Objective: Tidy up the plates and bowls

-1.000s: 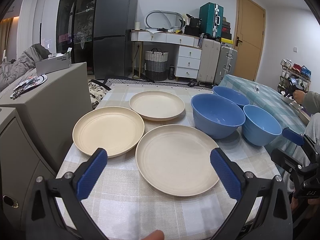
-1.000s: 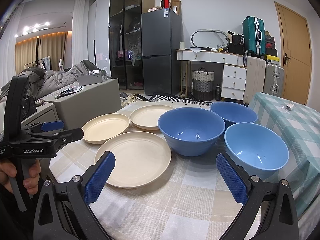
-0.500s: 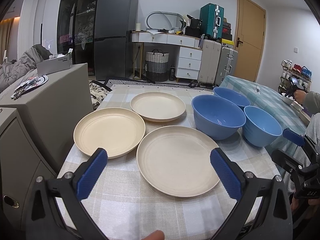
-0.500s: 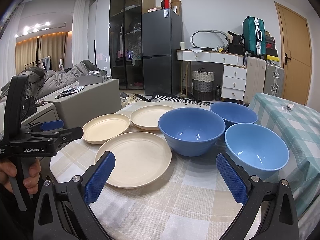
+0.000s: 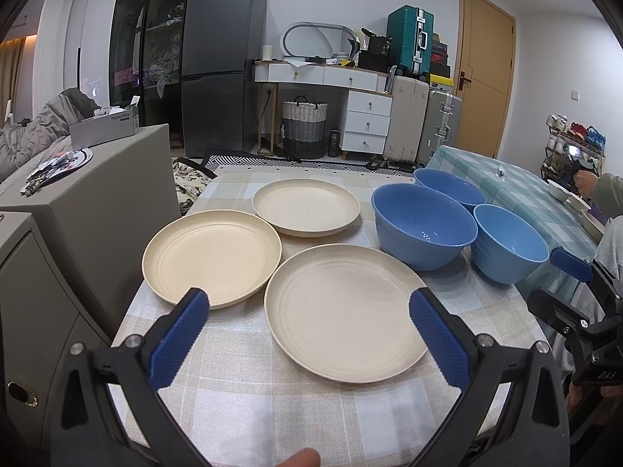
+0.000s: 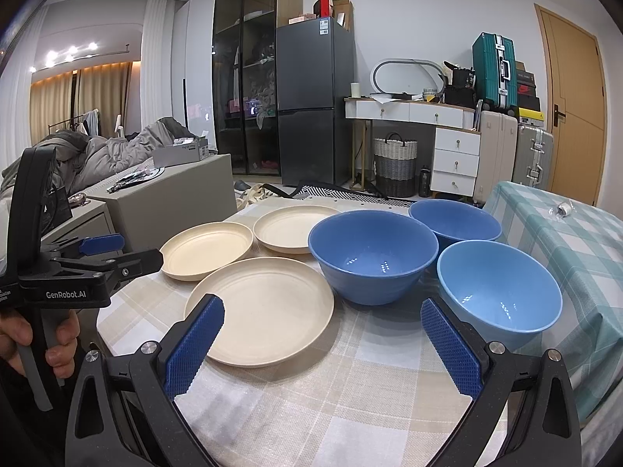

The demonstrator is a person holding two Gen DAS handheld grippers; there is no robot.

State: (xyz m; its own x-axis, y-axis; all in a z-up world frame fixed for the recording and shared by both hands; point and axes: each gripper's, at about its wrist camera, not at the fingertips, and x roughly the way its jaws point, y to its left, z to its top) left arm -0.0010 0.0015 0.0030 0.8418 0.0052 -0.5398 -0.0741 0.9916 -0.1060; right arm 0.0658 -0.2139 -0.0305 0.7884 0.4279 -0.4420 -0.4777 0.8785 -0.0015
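Left wrist view: the left tongs [image 5: 307, 323] hang wide apart above the near edge of the table [image 5: 233, 397], gripping nothing. Their blue pads frame the nearest plate [image 5: 346, 311], a cream one lying flat toward the near edge. A second cream plate [image 5: 211, 258] sits by the left edge, just beside the first, and a third plate [image 5: 305, 212] lies behind them toward the far edge. On the right side stand three blue bowls, upright and close together: a large bowl [image 5: 422, 229] in the middle of the table, a far bowl [image 5: 449, 190] behind it, and a lighter bowl [image 5: 508, 247] at the right edge. The right tongs [image 5: 572, 268] show at the right margin of this view; from here I cannot tell how they stand.

Right wrist view: the right tongs [image 6: 323, 334] are spread wide and empty over the near edge. The nearest plate [image 6: 259, 309] lies between the pads on the left, the lighter bowl [image 6: 500, 286] just past the right pad. The large bowl [image 6: 373, 260] stands between them, the far bowl [image 6: 455, 223] behind. The left tongs [image 6: 117, 251] hover at the left edge, held in a hand [image 6: 35, 342].
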